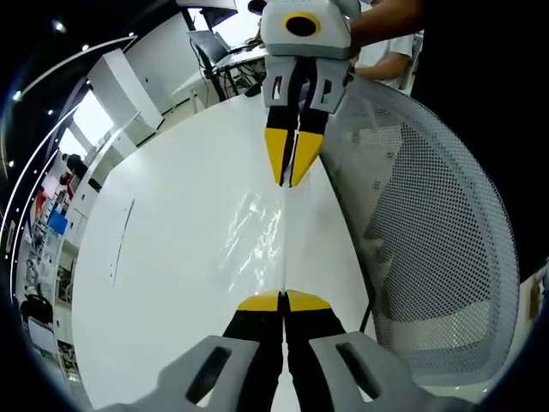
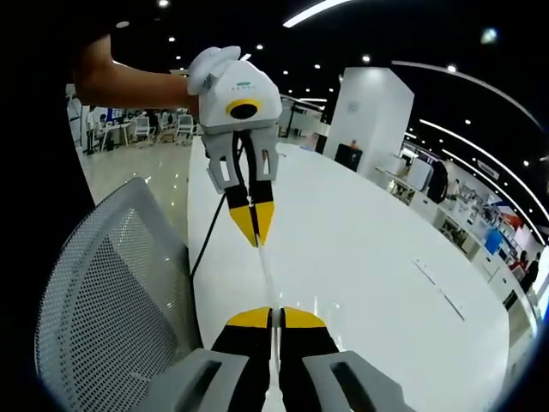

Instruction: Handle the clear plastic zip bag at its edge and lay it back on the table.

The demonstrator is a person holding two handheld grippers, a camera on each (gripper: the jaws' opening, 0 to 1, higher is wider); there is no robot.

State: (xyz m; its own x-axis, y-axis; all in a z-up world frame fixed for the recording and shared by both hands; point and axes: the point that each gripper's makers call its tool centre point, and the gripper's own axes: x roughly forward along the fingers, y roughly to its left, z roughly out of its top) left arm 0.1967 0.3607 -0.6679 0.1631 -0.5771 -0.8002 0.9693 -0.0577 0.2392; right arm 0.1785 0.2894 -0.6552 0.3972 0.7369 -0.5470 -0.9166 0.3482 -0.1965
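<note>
2 grippers are counted: the left gripper (image 1: 283, 302) and the right gripper (image 2: 276, 316), each with 2 yellow-tipped jaws. 1 clear plastic zip bag (image 1: 262, 232) is counted, stretched between them. 1 white table (image 1: 171, 257) is counted. 1 grey mesh chair (image 1: 437, 232) is noted beside it.
</note>
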